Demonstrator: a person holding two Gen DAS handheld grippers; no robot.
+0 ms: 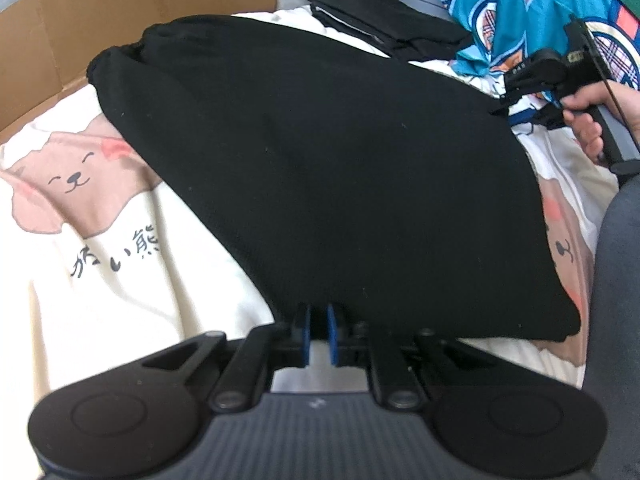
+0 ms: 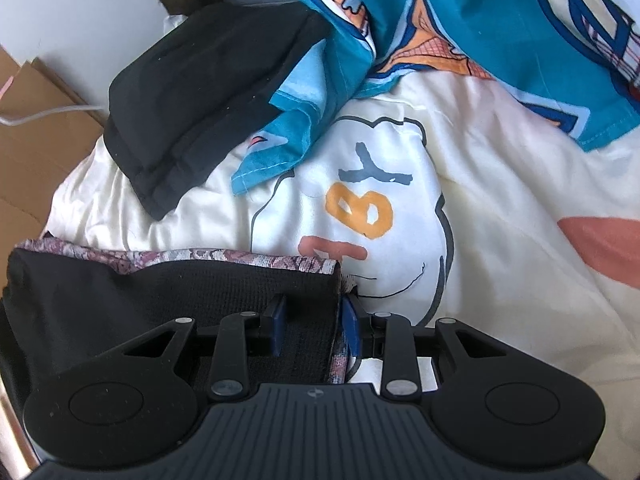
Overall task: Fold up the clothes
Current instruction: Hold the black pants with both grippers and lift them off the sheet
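Note:
A black knit garment [image 1: 320,168] lies spread over a cream bedsheet [image 1: 100,280] printed with pink bears. My left gripper [image 1: 319,320] is shut on its near hem, the blue pads [image 1: 306,332] pinching the cloth. In the left wrist view my right gripper [image 1: 516,96] holds the garment's far right corner, with a hand on its handle. In the right wrist view that gripper [image 2: 314,320] is shut on the thick folded corner of the black garment [image 2: 180,292], whose pink patterned inner edge [image 2: 240,258] shows.
A folded black garment [image 2: 192,96] lies at the back of the bed. A teal patterned cloth [image 2: 480,32] is heaped at the back right. Cardboard [image 1: 80,32] stands along the left side. A dark-clothed leg [image 1: 616,300] is at the right edge.

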